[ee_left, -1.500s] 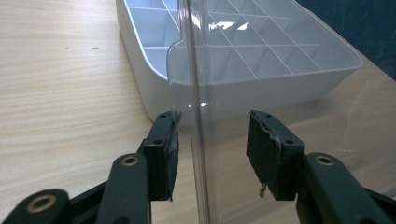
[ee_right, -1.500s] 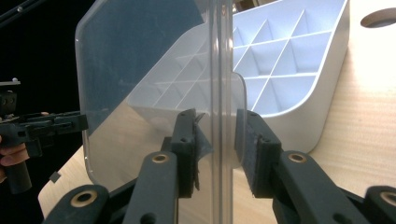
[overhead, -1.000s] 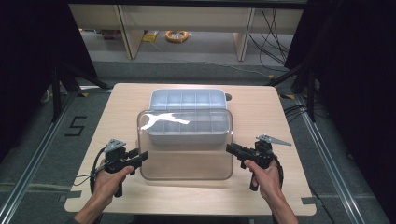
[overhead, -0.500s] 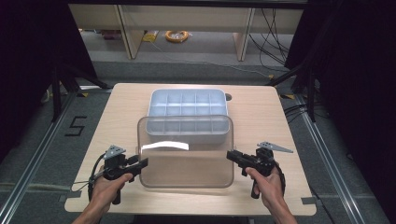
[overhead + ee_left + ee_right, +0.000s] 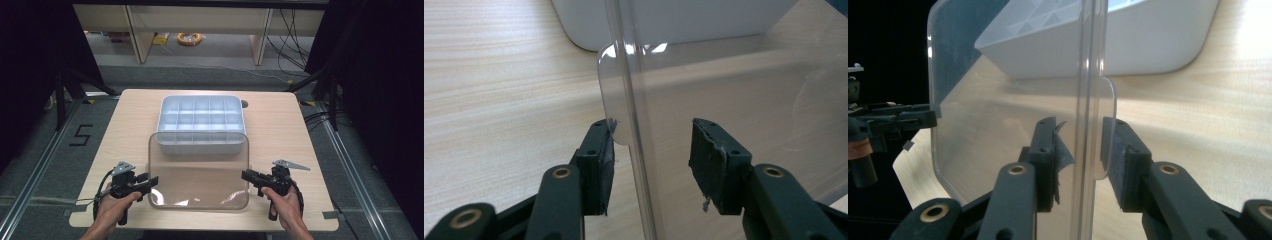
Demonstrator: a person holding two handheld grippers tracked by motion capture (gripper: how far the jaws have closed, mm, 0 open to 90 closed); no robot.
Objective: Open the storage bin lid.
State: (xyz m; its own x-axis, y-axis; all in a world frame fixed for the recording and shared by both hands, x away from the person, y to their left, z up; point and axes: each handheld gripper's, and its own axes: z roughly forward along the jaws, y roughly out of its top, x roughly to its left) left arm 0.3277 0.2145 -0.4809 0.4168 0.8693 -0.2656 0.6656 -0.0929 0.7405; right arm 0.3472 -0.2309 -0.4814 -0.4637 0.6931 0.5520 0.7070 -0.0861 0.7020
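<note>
- A black "5" (image 5: 81, 135) is showing on the floor left of the table (image 5: 125, 125); no other writing or brand is reading clearly on the box or the lid.
- A white compartment box (image 5: 201, 123) is sitting at the middle of the table, its grid of cells open to the camera.
- A clear plastic lid (image 5: 199, 172) is lying toward the person's side, its far edge overlapping the near wall of the box and its near edge reaching close to the table's front.
- The left gripper (image 5: 150, 182) is standing at the lid's left edge; in the left gripper view its jaws are spread, with the lid's side tab (image 5: 616, 125) between them, touching one pad and clear of the other.
- The right gripper (image 5: 246, 175) is at the lid's right edge; in the right gripper view its jaws are sitting close on either side of the lid's rim and tab (image 5: 1105, 125), though I cannot tell whether they are actually pinching it.
- An orange coil (image 5: 189, 38) is lying on the floor beyond the table, among cables.
- Compared with half a second ago, the lid is lying lower and nearer the person, uncovering more of the box, and both hands are sitting slightly closer to the table's front.
</note>
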